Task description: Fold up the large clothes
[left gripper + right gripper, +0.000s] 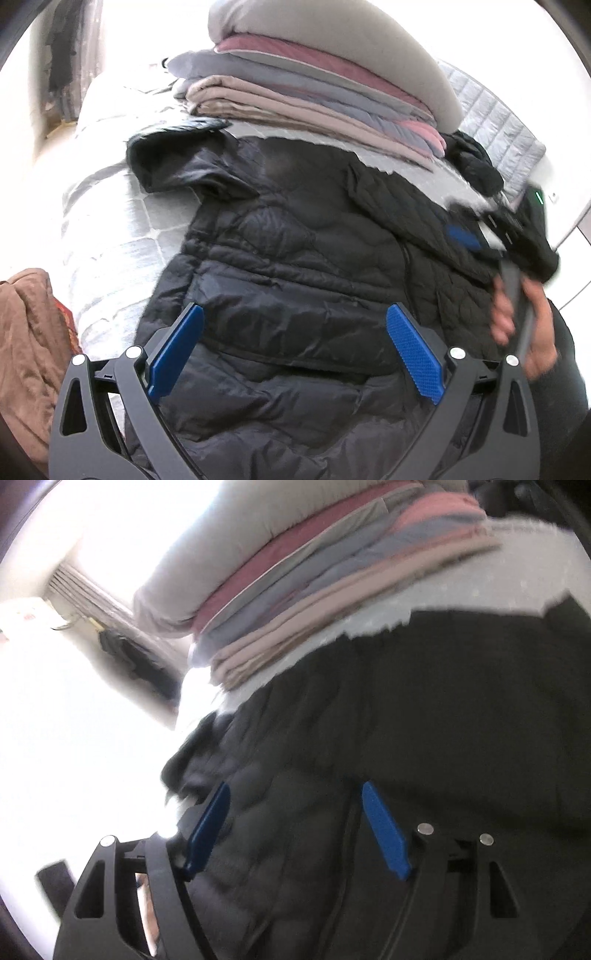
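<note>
A black quilted puffer jacket [295,258] lies spread on a white quilted bed cover [110,240], its collar end [173,162] toward the upper left. One sleeve [402,206] lies folded across the body at the right. My left gripper [295,310] hovers open over the jacket's lower part, nothing between its blue pads [177,350]. In the right wrist view my right gripper [295,786] stands open close above the jacket [443,720], pads clear of the fabric. A hand [517,321] holds that gripper's handle, blurred, at the right edge of the left wrist view.
A tall stack of folded blankets [314,92] in grey, pink and beige sits on the bed just beyond the jacket. A brown cloth [26,332] lies at the left edge. A small dark garment [472,158] rests at the right by the stack.
</note>
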{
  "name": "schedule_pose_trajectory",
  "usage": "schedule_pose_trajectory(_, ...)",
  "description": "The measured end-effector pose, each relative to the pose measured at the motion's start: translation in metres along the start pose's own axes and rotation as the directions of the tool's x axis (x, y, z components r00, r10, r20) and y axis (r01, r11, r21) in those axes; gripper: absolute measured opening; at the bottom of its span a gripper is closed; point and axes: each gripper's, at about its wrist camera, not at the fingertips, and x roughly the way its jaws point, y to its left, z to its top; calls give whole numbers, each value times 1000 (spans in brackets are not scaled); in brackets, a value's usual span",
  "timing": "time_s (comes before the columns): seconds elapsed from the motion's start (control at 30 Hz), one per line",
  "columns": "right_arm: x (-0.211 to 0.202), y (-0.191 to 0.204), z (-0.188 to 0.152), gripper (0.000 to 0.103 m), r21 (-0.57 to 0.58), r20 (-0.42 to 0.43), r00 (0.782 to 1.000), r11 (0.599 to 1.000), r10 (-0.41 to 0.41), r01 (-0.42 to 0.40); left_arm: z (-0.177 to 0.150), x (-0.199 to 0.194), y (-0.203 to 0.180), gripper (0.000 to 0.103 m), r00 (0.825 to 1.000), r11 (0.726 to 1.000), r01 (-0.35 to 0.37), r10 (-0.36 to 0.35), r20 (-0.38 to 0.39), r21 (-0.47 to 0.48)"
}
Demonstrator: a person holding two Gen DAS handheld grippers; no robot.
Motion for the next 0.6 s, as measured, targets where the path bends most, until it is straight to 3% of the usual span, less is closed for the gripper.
schedule_pose_trajectory(0.1,-12,-13,-33,72,83,-18,992,989,126,-124,1,-1,8,95,1000,1000,-9,9,9,-28)
schedule_pose_trajectory(0.2,-7,-24,-53,72,212,-39,971,951,236,-223,3,2,17,95,1000,998,-27,28,9,-62)
schedule_pose_trajectory(0.3,4,-11,-50,72,210,-50,964,947,261,-245,6,3,26,95,999,996,-35,36,10,-85)
schedule_pose_trajectory(0.43,10,4,-69,72,207,-64,950,935,307,-288,35,3,44,95,999,994,7,-3,34,-112)
schedule_pose_trajectory(0.47,10,4,-77,72,221,-64,943,926,327,-306,46,4,49,95,999,994,-13,18,45,-106)
schedule_pose_trajectory(0.53,13,-1,-91,72,269,-70,933,908,352,-322,74,9,55,95,988,991,-130,133,79,-40)
schedule_pose_trajectory(0.6,19,-2,-99,72,303,-89,928,897,362,-321,100,20,56,95,968,971,-233,226,107,55)
